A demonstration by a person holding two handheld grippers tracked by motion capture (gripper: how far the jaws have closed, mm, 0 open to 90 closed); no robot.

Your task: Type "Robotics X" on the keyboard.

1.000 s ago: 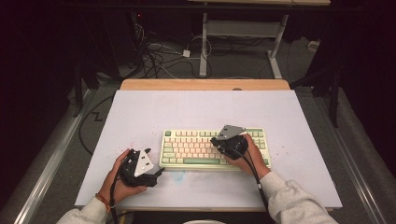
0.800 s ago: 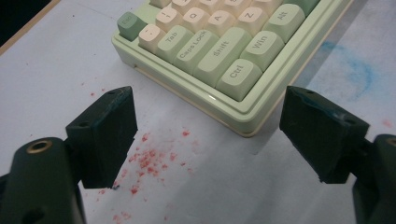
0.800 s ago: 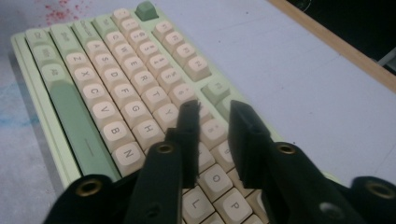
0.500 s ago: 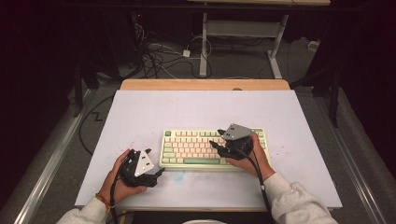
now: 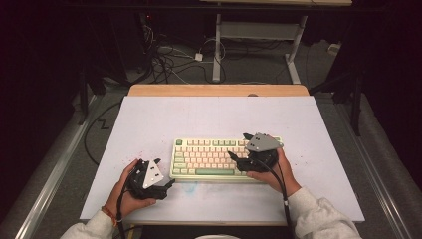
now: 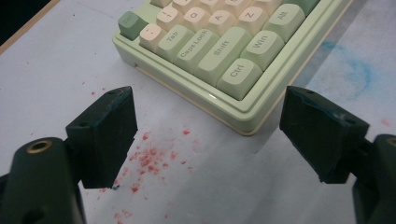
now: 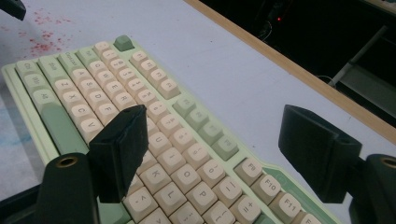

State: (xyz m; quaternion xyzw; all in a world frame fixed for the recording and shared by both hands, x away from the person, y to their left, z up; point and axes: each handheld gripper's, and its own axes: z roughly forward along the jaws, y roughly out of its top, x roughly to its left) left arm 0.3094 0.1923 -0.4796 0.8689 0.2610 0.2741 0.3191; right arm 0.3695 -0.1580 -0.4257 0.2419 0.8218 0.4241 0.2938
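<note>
A pale green keyboard with cream and green keys lies on the white table sheet. My right gripper hovers over the keyboard's right end and points left along the key rows. Its jaws have just been opening and now stand wide apart, with nothing between them. In the right gripper view the open gripper hangs over the keyboard. My left gripper rests off the keyboard's left end, open. In the left gripper view the gripper faces the keyboard's Ctrl corner without touching it.
Red speckles and a blue smear mark the sheet near the keyboard. A wooden edge runs along the table's far side. Beyond it are floor cables and a metal frame. Metal rails flank the table.
The right gripper's jaws have gone from nearly shut to wide open, and that hand has drifted a little to the right over the keyboard. The left hand has stayed put.
</note>
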